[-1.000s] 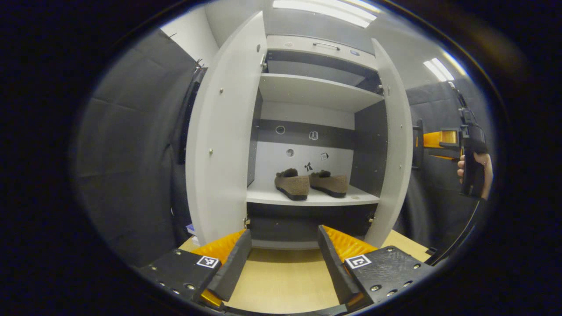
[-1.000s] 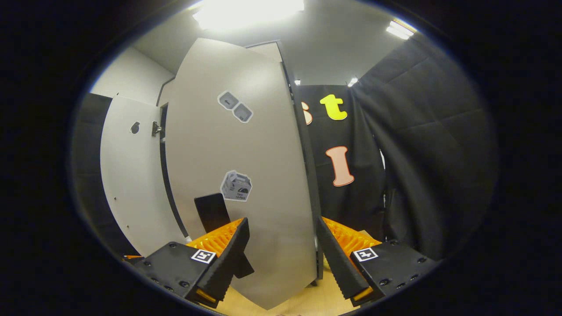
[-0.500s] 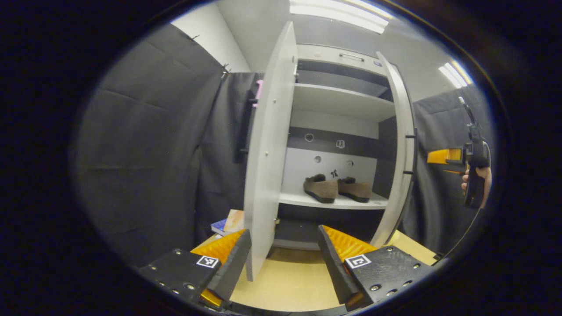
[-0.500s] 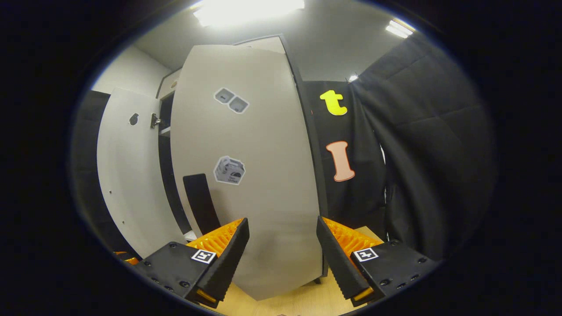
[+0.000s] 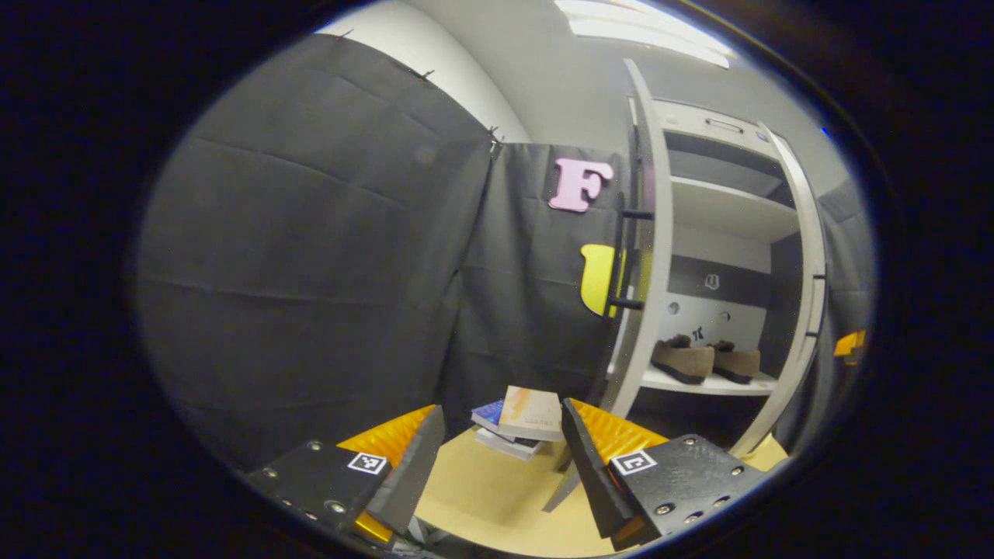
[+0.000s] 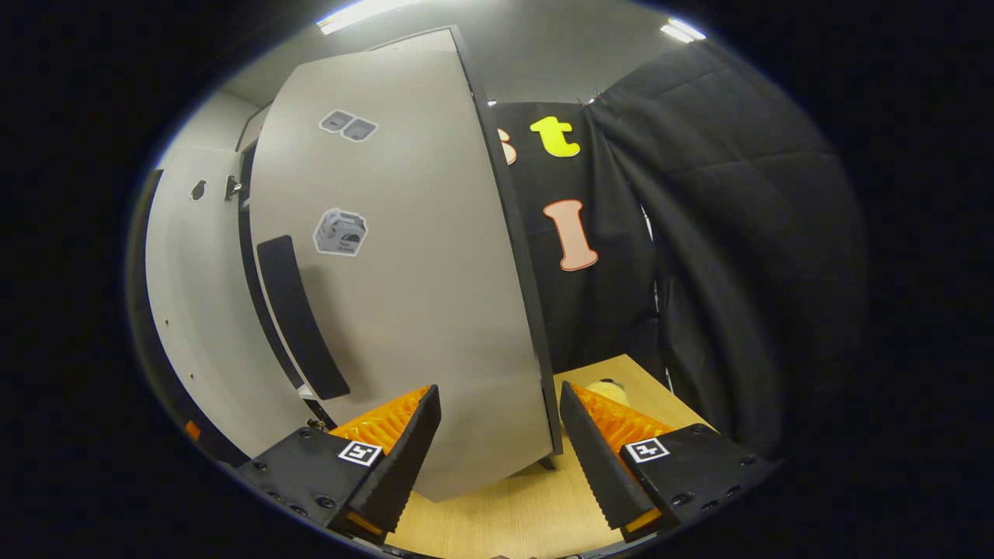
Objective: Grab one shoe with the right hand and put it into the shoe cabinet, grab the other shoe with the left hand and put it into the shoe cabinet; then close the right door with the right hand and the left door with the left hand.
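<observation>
In the left gripper view, the left claw gapes empty over the pale wooden worktop; two brown fuzzy shoes sit on the white shoe cabinet's lower shelf at two o'clock, well apart. In the right gripper view, the right claw is spread empty, the grey right door at twelve o'clock just beyond its fingertips.

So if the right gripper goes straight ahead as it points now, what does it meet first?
Most likely the right door: its outer face fills the line ahead of the open right gripper, though depth is unclear.

The wooden table carries a stack of books; two shoes rest on the cabinet shelf.
</observation>
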Motion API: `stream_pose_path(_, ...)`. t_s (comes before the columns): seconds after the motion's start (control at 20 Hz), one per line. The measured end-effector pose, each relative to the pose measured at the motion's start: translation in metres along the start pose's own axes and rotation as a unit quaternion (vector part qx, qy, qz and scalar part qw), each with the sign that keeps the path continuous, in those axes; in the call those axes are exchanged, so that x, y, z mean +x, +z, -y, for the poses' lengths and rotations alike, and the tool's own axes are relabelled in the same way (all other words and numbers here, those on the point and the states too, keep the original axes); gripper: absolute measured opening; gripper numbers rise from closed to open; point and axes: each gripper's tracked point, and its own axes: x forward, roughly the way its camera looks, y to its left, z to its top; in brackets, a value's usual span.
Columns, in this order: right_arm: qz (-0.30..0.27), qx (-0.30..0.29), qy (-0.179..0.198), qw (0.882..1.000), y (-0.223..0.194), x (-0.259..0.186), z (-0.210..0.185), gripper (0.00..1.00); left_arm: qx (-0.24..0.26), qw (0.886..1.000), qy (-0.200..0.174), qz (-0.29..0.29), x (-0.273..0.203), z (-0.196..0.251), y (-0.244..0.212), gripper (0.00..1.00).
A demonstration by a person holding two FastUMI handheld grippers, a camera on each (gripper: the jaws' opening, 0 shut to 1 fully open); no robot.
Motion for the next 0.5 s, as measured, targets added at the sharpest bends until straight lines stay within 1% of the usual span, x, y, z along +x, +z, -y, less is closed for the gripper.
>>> stream_pose_path(0.1,-0.019,0.013,-0.009,1.0,-0.019,0.002,0.007,0.98,-0.006,1.0,0.009,0.013,0.013,-0.015,0.018,0.9)
stream_pose_path(0.25,-0.048,0.038,-0.023,0.998,-0.047,0.002,0.018,0.98,-0.003,1.0,-0.003,0.023,0.041,-0.023,0.044,0.88)
stream_pose_path(0.35,-0.06,0.043,-0.033,0.997,-0.062,0.002,0.024,0.98,-0.012,0.999,-0.024,0.032,0.062,-0.024,0.068,0.88)
stream_pose_path(0.4,-0.065,0.042,-0.038,0.996,-0.069,-0.001,0.027,0.98,-0.02,0.998,-0.044,0.036,0.072,-0.02,0.08,0.88)
stream_pose_path(0.45,-0.07,0.041,-0.042,0.996,-0.077,-0.005,0.03,0.98,-0.029,0.997,-0.063,0.036,0.084,-0.017,0.089,0.92)
stream_pose_path(0.5,-0.075,0.042,-0.044,0.995,-0.083,-0.008,0.03,0.98,-0.034,0.996,-0.079,0.038,0.09,-0.016,0.098,0.91)
